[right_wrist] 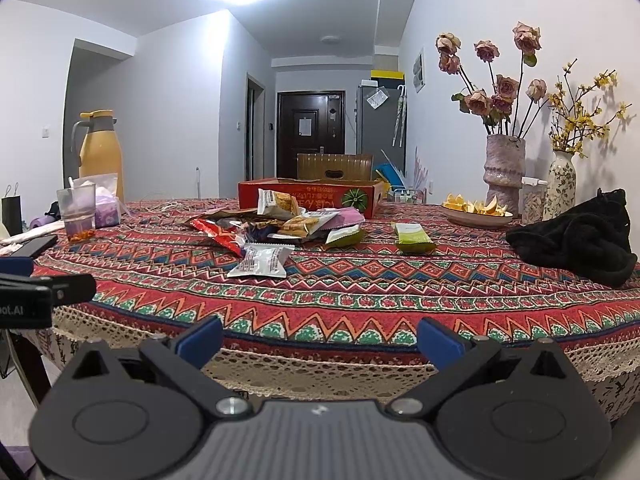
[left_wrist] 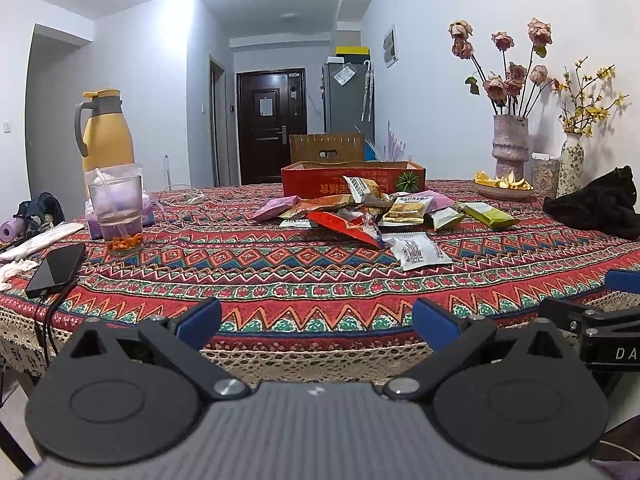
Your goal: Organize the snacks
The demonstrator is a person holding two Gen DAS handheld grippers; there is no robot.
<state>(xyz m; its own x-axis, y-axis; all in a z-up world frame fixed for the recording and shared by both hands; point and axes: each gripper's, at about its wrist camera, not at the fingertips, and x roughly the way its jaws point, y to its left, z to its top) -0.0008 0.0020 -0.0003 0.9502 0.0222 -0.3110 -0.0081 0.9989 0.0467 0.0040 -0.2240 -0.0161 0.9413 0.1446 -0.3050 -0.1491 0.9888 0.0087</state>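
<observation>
A pile of snack packets (left_wrist: 360,210) (right_wrist: 280,224) lies mid-table on the patterned cloth, in front of a shallow red cardboard box (left_wrist: 352,178) (right_wrist: 310,196). A white packet (left_wrist: 418,252) (right_wrist: 262,260) lies nearest me. A green packet (left_wrist: 490,214) (right_wrist: 414,238) lies apart to the right. My left gripper (left_wrist: 316,322) is open and empty at the table's front edge. My right gripper (right_wrist: 318,342) is open and empty at the front edge, to the right of the left one. Each gripper shows at the edge of the other's view.
A glass cup with a straw (left_wrist: 118,210) (right_wrist: 78,212), a yellow jug (left_wrist: 106,130) (right_wrist: 100,152) and a phone (left_wrist: 58,264) stand on the left. A plate of orange slices (left_wrist: 502,184) (right_wrist: 476,210), two vases (left_wrist: 510,146) (right_wrist: 504,170) and black cloth (left_wrist: 600,204) (right_wrist: 576,236) are on the right.
</observation>
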